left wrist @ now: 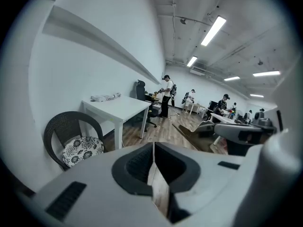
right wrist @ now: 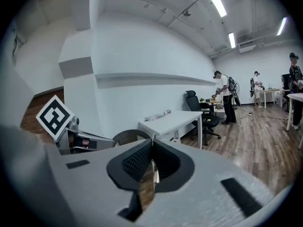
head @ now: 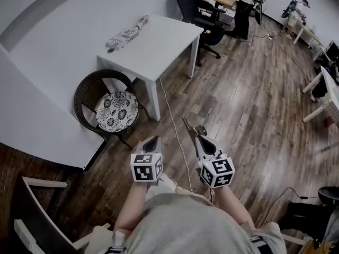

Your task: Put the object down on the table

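I stand on a wooden floor with both grippers held out in front of my body. My right gripper (head: 200, 133) is shut on a thin brownish object (head: 189, 130) with long narrow arms that stick out past the jaws. From the left gripper view that object (left wrist: 189, 129) juts out of the right gripper (left wrist: 236, 134). My left gripper (head: 152, 141) is shut with nothing in it, its pads meeting at the tip (left wrist: 154, 145). The white table (head: 159, 46) stands ahead, well beyond both grippers. Only a pale sliver shows between the pads in the right gripper view (right wrist: 152, 143).
A wrapped bundle (head: 126, 35) lies at the table's far left edge. A wicker chair with a floral cushion (head: 114, 110) sits beside the table's near leg. A white cable (head: 172, 126) runs across the floor. A black office chair (head: 193, 7) and people stand farther back.
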Demonstrator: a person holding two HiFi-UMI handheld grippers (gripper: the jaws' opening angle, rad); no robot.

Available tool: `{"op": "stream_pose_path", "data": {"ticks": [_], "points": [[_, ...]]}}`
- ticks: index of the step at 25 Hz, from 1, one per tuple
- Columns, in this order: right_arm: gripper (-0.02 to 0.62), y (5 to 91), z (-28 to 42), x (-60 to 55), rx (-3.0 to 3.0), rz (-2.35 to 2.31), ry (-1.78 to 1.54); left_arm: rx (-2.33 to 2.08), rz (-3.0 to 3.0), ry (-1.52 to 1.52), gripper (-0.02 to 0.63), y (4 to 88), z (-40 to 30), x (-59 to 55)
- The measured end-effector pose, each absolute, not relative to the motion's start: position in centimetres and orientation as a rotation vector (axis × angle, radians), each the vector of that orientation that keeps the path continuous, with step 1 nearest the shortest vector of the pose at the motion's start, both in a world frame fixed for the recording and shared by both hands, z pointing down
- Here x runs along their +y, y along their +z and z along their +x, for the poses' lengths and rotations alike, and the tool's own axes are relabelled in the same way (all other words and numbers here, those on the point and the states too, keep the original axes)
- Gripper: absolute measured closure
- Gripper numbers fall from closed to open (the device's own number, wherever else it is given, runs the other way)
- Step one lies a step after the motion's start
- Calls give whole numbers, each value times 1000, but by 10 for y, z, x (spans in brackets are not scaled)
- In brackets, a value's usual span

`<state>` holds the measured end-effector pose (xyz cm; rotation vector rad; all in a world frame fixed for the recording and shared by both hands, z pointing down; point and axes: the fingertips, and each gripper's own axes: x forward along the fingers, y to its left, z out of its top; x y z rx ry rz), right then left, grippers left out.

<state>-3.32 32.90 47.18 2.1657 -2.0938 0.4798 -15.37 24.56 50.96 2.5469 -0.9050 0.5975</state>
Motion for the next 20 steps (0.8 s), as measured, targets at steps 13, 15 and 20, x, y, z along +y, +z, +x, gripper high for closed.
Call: {"op": "stream_pose_path", "data": {"ticks": [13,15,20], "points": [[583,471,-46,347,-2096,2200,505,-897,2575,595,592,502,-167,264],[583,473,-47,346,-2098,2206,519,-901,2575,596,591,503,-170,262],[583,475,-48,332,-2109,2198,529,-914,2566,584,591,505,-172,246]]}}
